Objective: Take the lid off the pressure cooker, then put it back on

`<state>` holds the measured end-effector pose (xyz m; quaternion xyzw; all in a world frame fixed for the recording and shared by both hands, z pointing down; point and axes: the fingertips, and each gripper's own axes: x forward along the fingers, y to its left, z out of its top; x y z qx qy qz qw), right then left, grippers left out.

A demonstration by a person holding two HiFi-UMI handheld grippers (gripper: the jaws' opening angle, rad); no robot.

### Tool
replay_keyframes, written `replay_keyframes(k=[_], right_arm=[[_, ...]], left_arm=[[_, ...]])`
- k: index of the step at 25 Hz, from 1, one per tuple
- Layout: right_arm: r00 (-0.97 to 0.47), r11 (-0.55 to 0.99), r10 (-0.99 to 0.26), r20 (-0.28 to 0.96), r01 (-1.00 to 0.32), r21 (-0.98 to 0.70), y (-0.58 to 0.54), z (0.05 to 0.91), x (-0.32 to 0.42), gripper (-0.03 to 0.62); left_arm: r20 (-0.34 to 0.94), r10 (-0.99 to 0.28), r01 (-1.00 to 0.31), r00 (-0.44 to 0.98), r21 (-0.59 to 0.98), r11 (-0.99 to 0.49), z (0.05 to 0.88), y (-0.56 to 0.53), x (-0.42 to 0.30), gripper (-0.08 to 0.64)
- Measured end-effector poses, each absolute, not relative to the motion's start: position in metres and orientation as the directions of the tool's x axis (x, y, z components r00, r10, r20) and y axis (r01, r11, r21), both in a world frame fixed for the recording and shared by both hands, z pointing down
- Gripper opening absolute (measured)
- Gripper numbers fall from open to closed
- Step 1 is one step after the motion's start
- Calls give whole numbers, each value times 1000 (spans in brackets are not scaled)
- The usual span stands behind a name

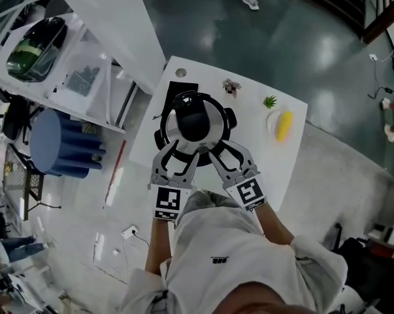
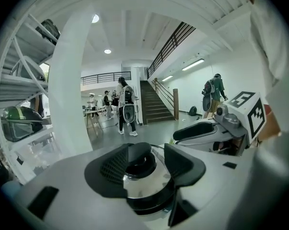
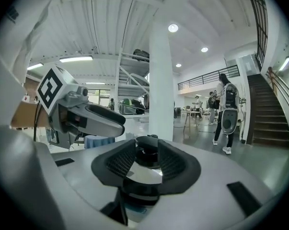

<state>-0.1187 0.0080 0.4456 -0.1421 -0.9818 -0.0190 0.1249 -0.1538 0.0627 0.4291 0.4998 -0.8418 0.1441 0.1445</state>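
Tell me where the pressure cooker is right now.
Head view: the pressure cooker stands on the white table, just ahead of the left gripper and right gripper, with a small green plant to its right.

One white desk is carrying one pressure cooker, and it is wearing one lid. One black mat is showing at its twelve o'clock. Two tongs are reaching in from six o'clock, the left tongs and the right tongs. They are bearing two marker cubes, the left cube and the right cube. At three o'clock from the cooker, one yellow item is lying on one plate. One green sprig is standing at two o'clock and one brownish tuft at one o'clock. One round hole is showing at twelve. One blue drum is standing on the floor at nine o'clock.
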Motion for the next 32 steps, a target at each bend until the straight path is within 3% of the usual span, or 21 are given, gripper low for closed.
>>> replay_keyframes(k=[11, 26, 32], right_arm=[[-946, 980, 196, 257, 201, -9, -7, 455, -143, 126], [-936, 992, -110, 334, -127, -27, -22, 479, -161, 126], [-914, 980, -174, 368, -195, -22, -23, 487, -161, 126]], left_arm=[[453, -834, -948, -316, -129, 290, 441, 40, -186, 278], [577, -815, -994, 55, -49, -102, 494, 12, -211, 334], [619, -772, -979, 144, -25, -203, 509, 2, -213, 334]])
